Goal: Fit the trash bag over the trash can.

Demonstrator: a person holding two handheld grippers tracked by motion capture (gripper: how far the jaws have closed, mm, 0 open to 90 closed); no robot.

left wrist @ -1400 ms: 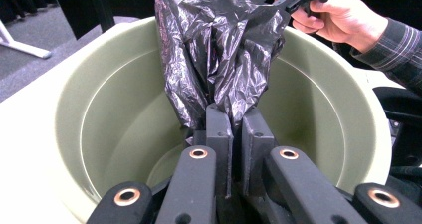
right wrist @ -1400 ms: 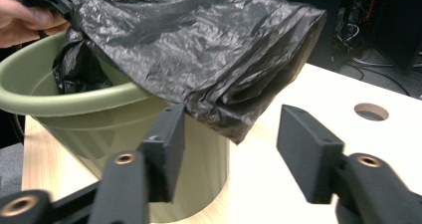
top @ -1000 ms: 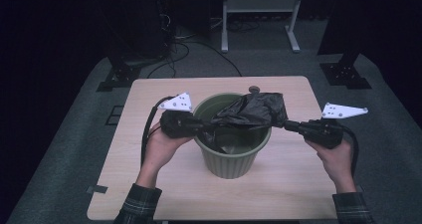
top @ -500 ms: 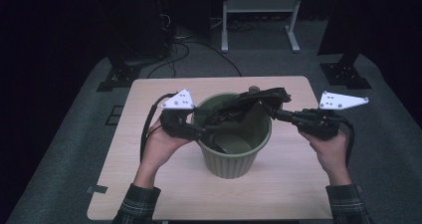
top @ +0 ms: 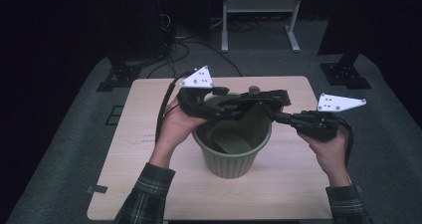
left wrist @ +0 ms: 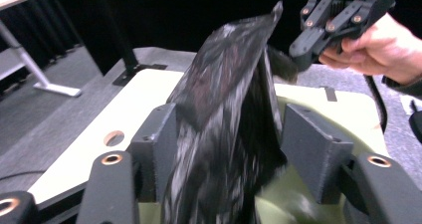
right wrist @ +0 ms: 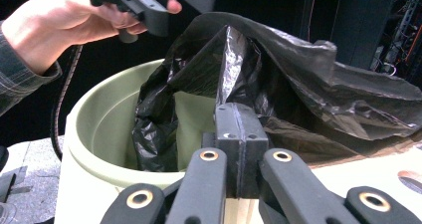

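Item: black plastic bin liner (top: 259, 100), held stretched above the mouth of the olive-green ribbed bin (top: 233, 149) on the light wooden table (top: 149, 184), part of it hanging down inside the bin's far side. Your right gripper (right wrist: 238, 134) has its jaws pressed fully together; in its own view the film bunches right at the pads, so judge it as pinched there, though the pinch itself is hidden behind the jaws. Your left gripper (left wrist: 226, 144) stands about half open, its jaws having just been closing a little; a fold of liner runs up between the pads, brushing one and clear of the other, so it is not clamped. Risks, as judged: (1) If you pull outward with the left before it bites, the fold slides out and the liner swings across on the right pinch alone, collapsing into the bin. (2) Closing on a doubled fold would trap both layers and keep the mouth from opening. (3) Thin film stretched between two pinches can tear at a pad edge if your hands part too fast. (4) The bin stands free on the table, with nothing holding it down; dragging the liner sideways over its rim could tip or shift it. (5) The trailing cable (top: 163, 109) by your left wrist could snag the rim.
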